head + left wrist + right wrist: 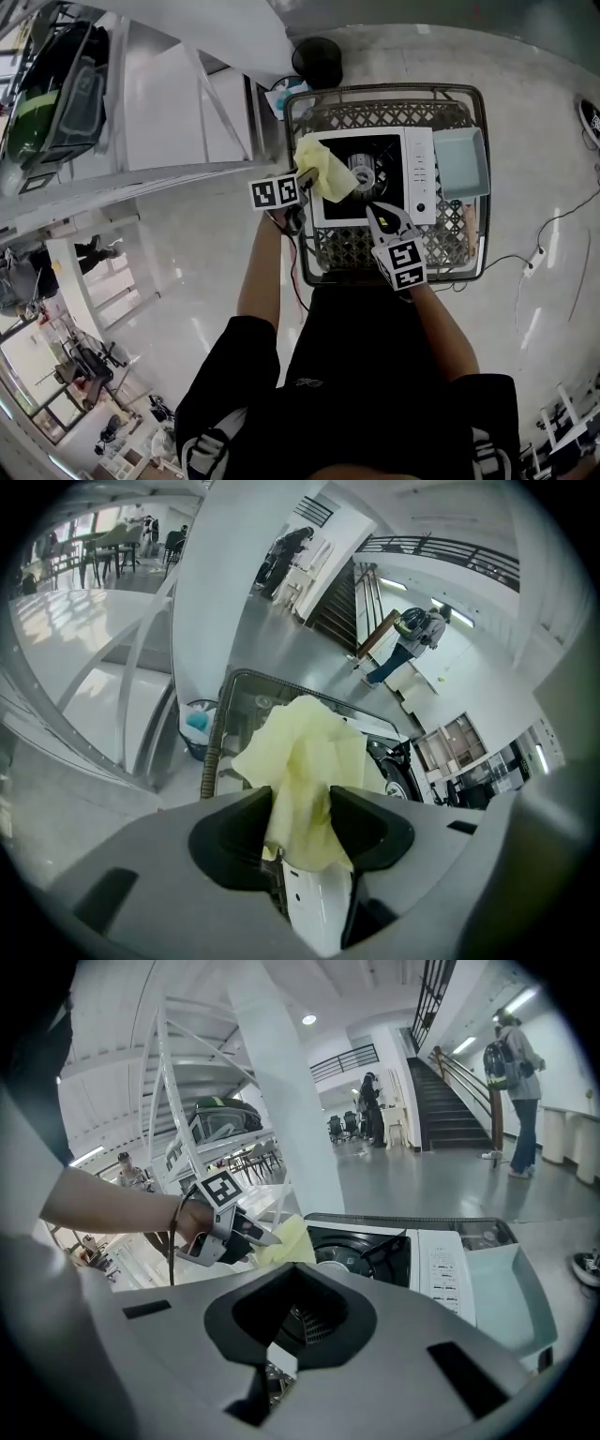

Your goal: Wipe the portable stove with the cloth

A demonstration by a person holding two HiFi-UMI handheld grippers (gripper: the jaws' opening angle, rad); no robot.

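The jaws of our left gripper pinch a bunched fold of the yellow cloth over the left edge of the portable stove on a mesh crate; those of our right gripper are closed, empty. The cloth looks soft and light, so we judge a deep pinch on gathered folds best.

cloth covering portable stove corner, lettering illegible

wear: black short-sleeved shirt, forearms bare | left gripper: grey body, cube with black-and-white square markers, thin dark cable at the wrist | right gripper: pale pointed jaws, matching marker cube, grey housing with black recess
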